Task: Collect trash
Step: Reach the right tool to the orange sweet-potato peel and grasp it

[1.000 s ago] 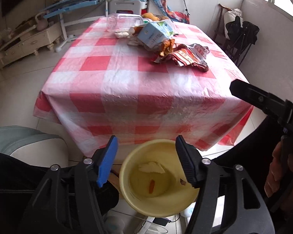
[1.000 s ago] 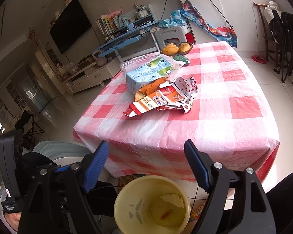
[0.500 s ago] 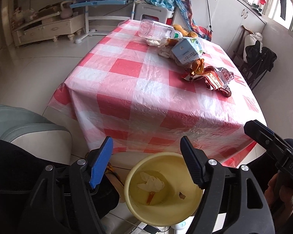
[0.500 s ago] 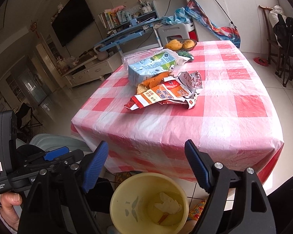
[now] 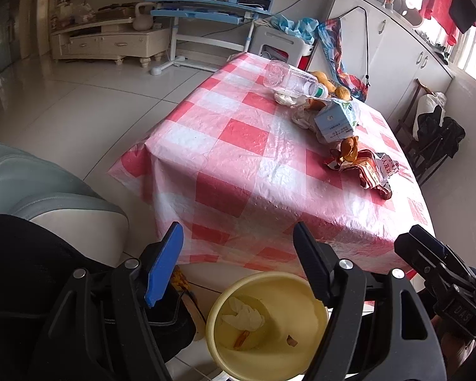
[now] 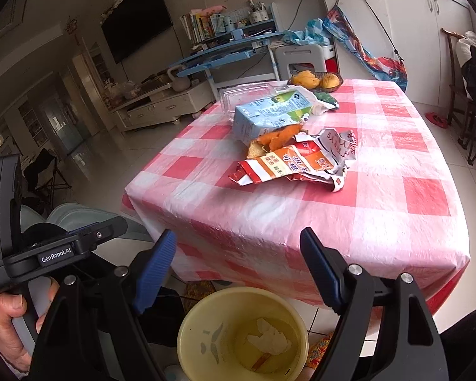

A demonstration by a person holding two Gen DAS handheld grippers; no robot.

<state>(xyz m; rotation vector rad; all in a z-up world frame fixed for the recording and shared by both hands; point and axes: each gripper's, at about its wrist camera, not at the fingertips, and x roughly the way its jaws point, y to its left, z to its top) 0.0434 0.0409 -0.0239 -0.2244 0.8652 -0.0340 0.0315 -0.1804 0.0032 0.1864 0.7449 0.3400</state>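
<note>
The left gripper (image 5: 238,263) and right gripper (image 6: 238,266) are both hovering with jaws spread wide, gripping nothing. Directly below each, a yellow bin (image 6: 242,333) is holding a crumpled tissue (image 6: 269,339). Ahead, on the checkered table (image 6: 380,216), a torn wrapper (image 6: 295,165) is lying nearest; a milk carton (image 6: 269,114) is lying beyond, with a clear bottle (image 5: 288,79) farthest.

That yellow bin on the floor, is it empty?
No, the yellow bin already holds a crumpled white tissue and a small orange scrap at its bottom.
</note>
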